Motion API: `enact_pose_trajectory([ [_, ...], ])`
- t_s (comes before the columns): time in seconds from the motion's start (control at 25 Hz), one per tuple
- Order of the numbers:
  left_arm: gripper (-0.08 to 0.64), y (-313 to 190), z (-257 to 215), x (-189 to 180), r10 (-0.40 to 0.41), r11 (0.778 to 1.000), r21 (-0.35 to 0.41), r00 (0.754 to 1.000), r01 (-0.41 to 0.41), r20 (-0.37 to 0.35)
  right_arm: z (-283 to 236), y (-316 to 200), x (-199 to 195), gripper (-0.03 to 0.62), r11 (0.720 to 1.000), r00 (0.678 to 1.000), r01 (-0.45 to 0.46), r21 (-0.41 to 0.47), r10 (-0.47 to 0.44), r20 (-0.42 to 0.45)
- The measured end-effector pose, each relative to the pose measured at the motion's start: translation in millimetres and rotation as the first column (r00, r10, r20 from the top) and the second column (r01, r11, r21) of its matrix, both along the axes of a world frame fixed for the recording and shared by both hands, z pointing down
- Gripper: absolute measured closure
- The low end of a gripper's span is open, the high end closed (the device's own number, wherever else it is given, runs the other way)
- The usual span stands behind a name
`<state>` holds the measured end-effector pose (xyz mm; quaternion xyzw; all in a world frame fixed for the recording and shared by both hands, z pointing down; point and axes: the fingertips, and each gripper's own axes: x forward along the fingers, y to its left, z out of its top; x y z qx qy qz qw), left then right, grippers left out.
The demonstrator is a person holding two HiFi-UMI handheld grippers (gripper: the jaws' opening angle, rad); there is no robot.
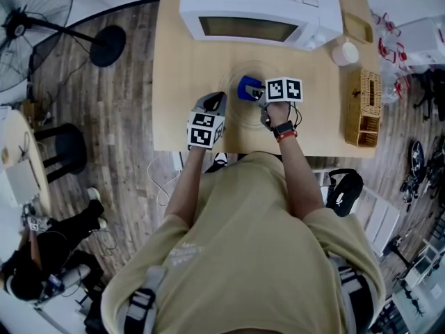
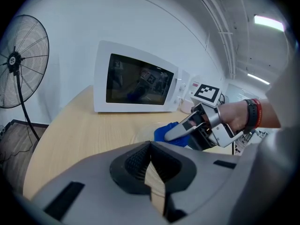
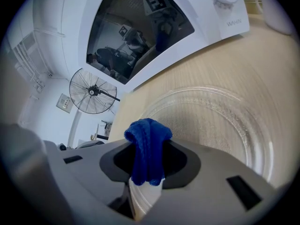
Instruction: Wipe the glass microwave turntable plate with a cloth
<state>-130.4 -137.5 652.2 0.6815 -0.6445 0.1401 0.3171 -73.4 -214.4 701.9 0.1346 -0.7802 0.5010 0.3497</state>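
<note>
The clear glass turntable plate [image 1: 240, 114] lies on the wooden table in front of the microwave; in the right gripper view its ribbed disc [image 3: 220, 121] fills the middle. My right gripper [image 1: 256, 93] is shut on a bunched blue cloth [image 3: 147, 149] and holds it over the plate's far side. In the left gripper view the cloth [image 2: 164, 132] rests on the plate [image 2: 143, 136]. My left gripper [image 1: 217, 100] sits at the plate's near left rim. Its jaws [image 2: 151, 172] are pressed close with only a thin pale strip between them, seemingly the clear rim.
A white microwave [image 1: 261, 9] with its door closed stands at the table's back. To the right are a white cup [image 1: 345, 52], a wicker basket [image 1: 363, 108] and a small tray [image 1: 358, 26]. A floor fan [image 1: 28, 26] stands at the left, off the table.
</note>
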Motion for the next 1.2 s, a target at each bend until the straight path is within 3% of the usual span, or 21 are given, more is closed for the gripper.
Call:
enact_pose_trajectory([
  [1.2,0.541,-25,5,39,0.121,0.993,0.012,0.992,-0.121,-0.029,-3,-34,56,0.46,0.993,0.994,-0.113,0.035,0.113,-0.011],
])
